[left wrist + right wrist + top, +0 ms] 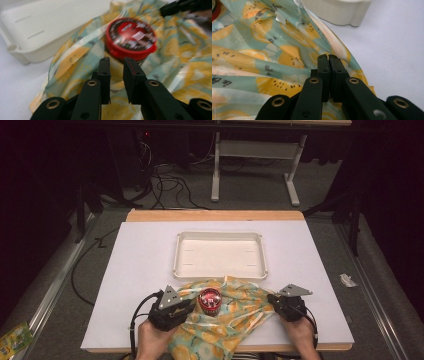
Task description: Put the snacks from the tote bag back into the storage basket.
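White surface point(140, 270), dim room. Floppy, slippery cloth point(235, 312) under the jar point(210, 301); right gripper point(272, 298) pinches its 3 o'clock edge, left gripper point(189, 306) half-open, empty. Grab hems.

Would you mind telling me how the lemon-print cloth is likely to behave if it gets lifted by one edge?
The lemon-print cloth looks thin and floppy: it lies in soft folds, so it would probably drape. The red-lidded jar stands on it and may tip or slide. The right gripper, shut on its edge, probably holds well.

Your white worktop point(145, 270) is brightly lit against dark surroundings (motion blur smears the red-lidded round jar point(131, 37)).
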